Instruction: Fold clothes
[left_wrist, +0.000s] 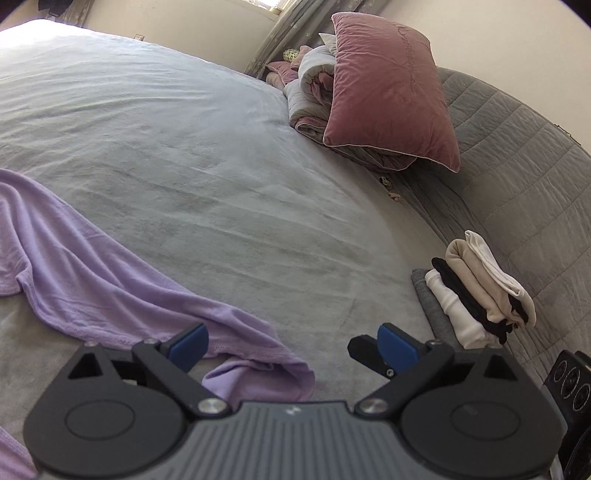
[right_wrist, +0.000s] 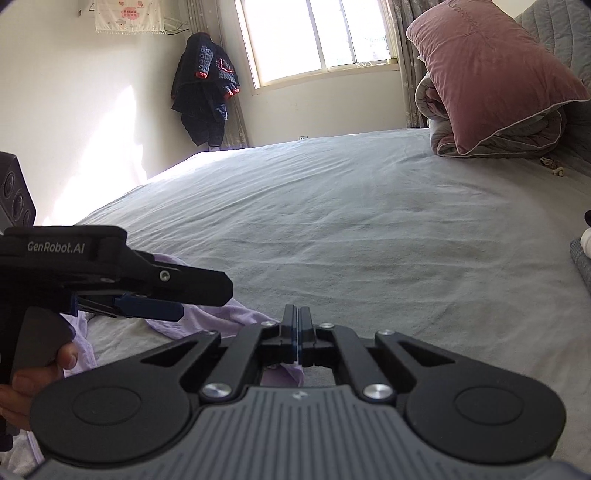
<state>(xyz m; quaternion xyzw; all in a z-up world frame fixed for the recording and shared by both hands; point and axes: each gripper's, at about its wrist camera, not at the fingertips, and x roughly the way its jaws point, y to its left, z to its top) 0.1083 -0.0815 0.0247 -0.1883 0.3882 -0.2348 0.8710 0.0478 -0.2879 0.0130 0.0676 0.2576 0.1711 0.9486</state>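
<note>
A lilac garment (left_wrist: 92, 273) lies spread and rumpled on the grey bed (left_wrist: 207, 147), running from the left edge to just under my left gripper (left_wrist: 291, 347). The left gripper is open, its blue pads apart above the garment's near end, holding nothing. In the right wrist view the right gripper (right_wrist: 297, 325) has its jaws pressed together, with lilac cloth (right_wrist: 236, 314) lying just beyond and below it; I cannot tell whether cloth is pinched. The left gripper (right_wrist: 173, 295) shows there from the side, at the left, over the same cloth.
A stack of folded clothes (left_wrist: 476, 291) sits at the right by the grey quilted headboard (left_wrist: 524, 177). A pink pillow (left_wrist: 391, 88) leans on a rolled duvet (left_wrist: 314, 96). A window (right_wrist: 314, 37) and a hanging dark coat (right_wrist: 205, 88) are at the far wall.
</note>
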